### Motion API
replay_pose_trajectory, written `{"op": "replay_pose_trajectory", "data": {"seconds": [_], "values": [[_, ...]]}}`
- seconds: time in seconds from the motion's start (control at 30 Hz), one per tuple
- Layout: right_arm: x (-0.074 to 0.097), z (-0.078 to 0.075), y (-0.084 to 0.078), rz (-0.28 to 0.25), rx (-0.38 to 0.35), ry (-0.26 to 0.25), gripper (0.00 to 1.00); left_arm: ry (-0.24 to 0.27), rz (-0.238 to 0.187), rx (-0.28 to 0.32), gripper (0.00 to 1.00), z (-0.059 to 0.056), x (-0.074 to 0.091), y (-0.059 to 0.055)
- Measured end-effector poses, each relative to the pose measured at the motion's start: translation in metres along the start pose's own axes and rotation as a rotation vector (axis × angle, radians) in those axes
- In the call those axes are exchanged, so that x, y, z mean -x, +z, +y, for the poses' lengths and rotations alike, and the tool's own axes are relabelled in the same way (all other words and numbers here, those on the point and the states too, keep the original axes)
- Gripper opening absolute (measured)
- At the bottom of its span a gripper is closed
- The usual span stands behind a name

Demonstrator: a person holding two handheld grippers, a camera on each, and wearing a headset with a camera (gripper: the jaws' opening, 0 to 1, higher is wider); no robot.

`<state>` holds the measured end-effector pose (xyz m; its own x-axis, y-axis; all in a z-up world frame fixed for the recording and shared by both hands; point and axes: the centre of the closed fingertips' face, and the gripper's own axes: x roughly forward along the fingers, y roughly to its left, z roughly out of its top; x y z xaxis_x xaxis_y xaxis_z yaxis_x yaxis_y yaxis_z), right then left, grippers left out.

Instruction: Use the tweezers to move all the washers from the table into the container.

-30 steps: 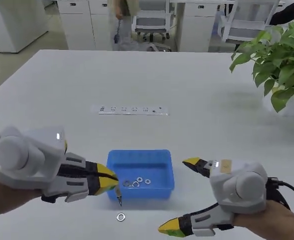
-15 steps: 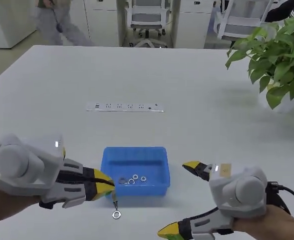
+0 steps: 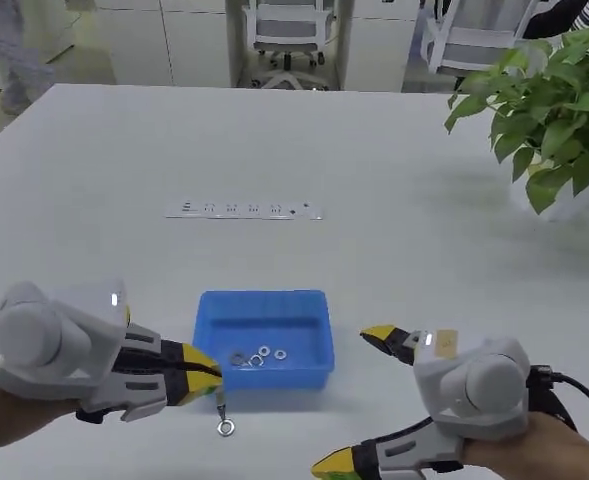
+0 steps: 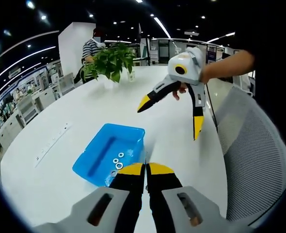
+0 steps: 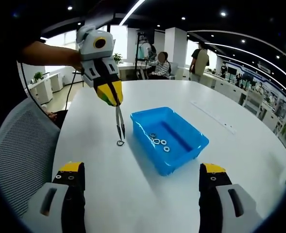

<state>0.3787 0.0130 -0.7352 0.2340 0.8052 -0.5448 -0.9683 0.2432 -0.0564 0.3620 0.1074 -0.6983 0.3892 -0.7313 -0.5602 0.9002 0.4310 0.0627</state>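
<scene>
- Silver washer (image 3: pixel 225 428) lies flat on the white table (image 3: pixel 394 230), just in front of the blue container (image 3: pixel 264 296) and outside its near wall.
- The tweezers (image 3: pixel 220 402) point down at it. In the right gripper view their tips meet its rim, but I cannot tell whether they are pinching it yet.
- The left gripper (image 3: pixel 210 372) has its yellow-tipped jaws closed tight on the tweezers' handle.
- The step in hand looks like the pick. To do it well, put one tip through the hole and one outside the ring, then squeeze evenly, since a flat steel ring will likely skate away if it is only nudged.
- Lift straight up before moving sideways, so the ring clears the container's near wall.
- Let go low over the floor of the container, beside the other washers (image 3: pixel 257 356), so it does not bounce out.
- The right gripper (image 3: pixel 352 400) hangs to the right of the container with its jaws spread wide and nothing between them. It could steady the container if the wall gets bumped.
</scene>
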Motion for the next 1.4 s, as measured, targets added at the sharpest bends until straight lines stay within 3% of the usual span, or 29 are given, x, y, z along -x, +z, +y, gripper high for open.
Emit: {"op": "replay_pose_trajectory", "data": {"seconds": [0.23,0.4,1.0,1.4], "values": [[-0.001,0.001,-0.002,0.007,0.000,0.005,0.98,-0.001,0.007,-0.005,0.05,0.002,-0.003,-0.006],[-0.002,0.002,-0.001,0.002,0.003,0.012,0.97,0.003,-0.012,0.012,0.05,0.004,-0.004,-0.006],[-0.011,0.010,0.002,-0.003,0.023,0.049,0.93,-0.007,0.003,-0.011,0.05,-0.001,-0.004,-0.007],[-0.030,0.026,0.019,-0.034,0.121,0.167,0.64,-0.037,0.030,-0.049,0.05,-0.005,-0.003,-0.007]]}}
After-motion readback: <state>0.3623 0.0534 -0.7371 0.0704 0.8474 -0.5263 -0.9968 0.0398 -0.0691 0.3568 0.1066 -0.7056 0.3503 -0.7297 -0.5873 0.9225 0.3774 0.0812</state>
